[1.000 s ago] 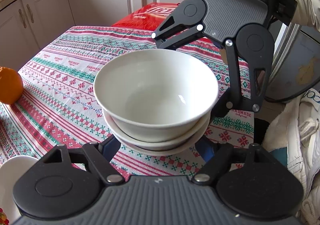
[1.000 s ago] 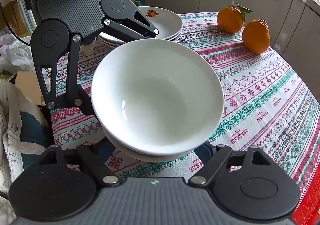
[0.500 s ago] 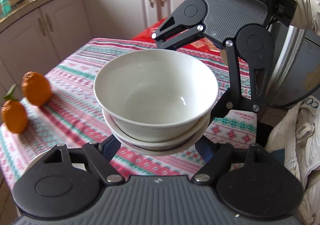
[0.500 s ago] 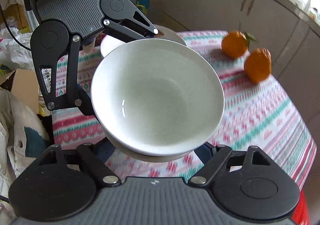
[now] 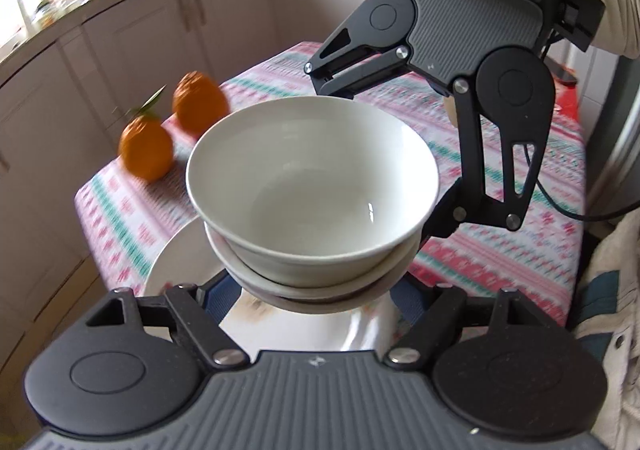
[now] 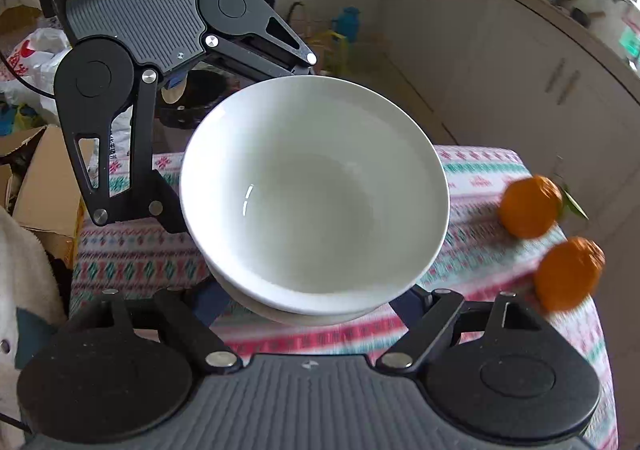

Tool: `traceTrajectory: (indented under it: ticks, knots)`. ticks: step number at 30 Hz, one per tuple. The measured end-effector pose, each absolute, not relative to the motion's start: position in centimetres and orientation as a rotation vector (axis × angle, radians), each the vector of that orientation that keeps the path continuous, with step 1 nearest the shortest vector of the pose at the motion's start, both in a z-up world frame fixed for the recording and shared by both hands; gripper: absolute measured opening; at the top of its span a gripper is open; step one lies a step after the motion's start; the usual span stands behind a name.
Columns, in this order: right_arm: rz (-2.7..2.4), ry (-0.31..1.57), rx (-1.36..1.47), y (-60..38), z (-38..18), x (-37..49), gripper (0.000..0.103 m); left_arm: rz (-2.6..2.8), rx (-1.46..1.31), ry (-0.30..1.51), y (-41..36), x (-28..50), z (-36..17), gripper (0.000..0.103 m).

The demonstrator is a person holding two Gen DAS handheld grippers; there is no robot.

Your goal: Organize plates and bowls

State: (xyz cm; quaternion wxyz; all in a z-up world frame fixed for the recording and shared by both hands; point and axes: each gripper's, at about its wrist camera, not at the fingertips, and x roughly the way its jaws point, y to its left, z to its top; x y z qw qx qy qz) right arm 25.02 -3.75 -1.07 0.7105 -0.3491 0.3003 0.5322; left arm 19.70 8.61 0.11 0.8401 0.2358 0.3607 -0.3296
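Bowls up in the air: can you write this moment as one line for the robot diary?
stage: carry | held: stacked bowls | left gripper: shut on stack | right gripper: shut on stack | below: plate, tablecloth | nearby: two oranges

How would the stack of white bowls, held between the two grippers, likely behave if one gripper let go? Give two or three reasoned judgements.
The stack of white bowls looks glazed and glossy, so probably slippery against the fingers. It appears to be ceramic: likely rigid, fairly heavy, and breakable if dropped. Held from opposite sides by the left gripper and right gripper, it would probably tip if one released.
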Motion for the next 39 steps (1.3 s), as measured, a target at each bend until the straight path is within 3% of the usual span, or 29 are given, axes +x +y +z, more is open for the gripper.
traceTrajectory:
  ticks: [23,28,39]
  knots:
    - [1.224,0.742,-0.721,0.3,-3.5,29.2,0.089,-0.631,0.449,0.772,11.9,21.0,-1.5,0.082]
    - [1.217,0.729,-0.710,0.0,-3.6,28.7,0.097,-0.586,0.440,0.743,11.8,20.2,-1.5,0.090]
    - [0.882,0.689,-0.534,-4.9,-0.9,24.1,0.101,-0.351,0.336,0.535,11.3,13.1,0.6,0.102]
